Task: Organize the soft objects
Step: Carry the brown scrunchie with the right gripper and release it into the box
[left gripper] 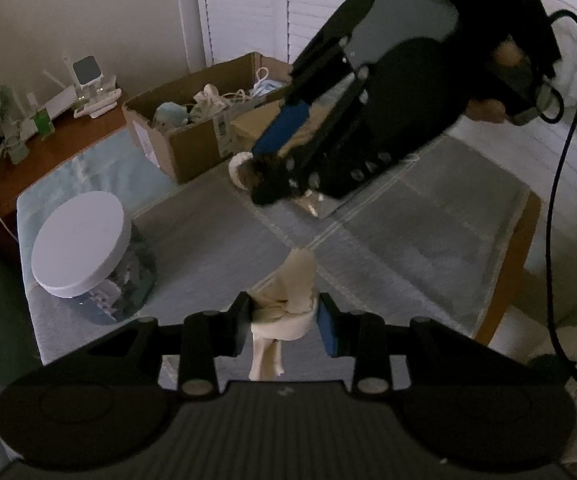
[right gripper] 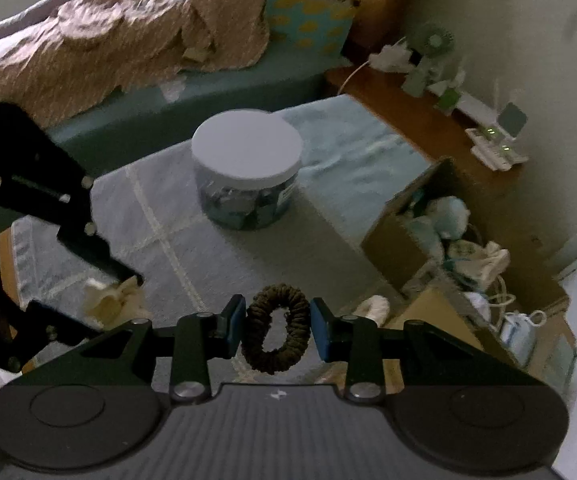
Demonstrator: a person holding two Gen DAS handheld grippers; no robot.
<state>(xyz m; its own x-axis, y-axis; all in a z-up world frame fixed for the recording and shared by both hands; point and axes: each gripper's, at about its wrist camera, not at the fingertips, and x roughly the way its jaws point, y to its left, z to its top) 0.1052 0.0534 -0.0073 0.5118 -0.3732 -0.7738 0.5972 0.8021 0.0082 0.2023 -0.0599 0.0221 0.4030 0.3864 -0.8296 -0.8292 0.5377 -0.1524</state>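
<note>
Right wrist view — the right gripper pinches a dark brown ruffled fabric scrunchie, light, squashy; the left gripper clamps a cream bunched cloth mid-body.

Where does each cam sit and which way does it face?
Left wrist: on the left gripper, aimed down across the grey towel-covered table toward the open cardboard box; shows its fingers clamping a cream cloth, plus the right gripper.
Right wrist: on the right gripper, facing the bed; its fingers squeeze a dark brown scrunchie.
Shared: white-lidded clear jar, box, table.
</note>
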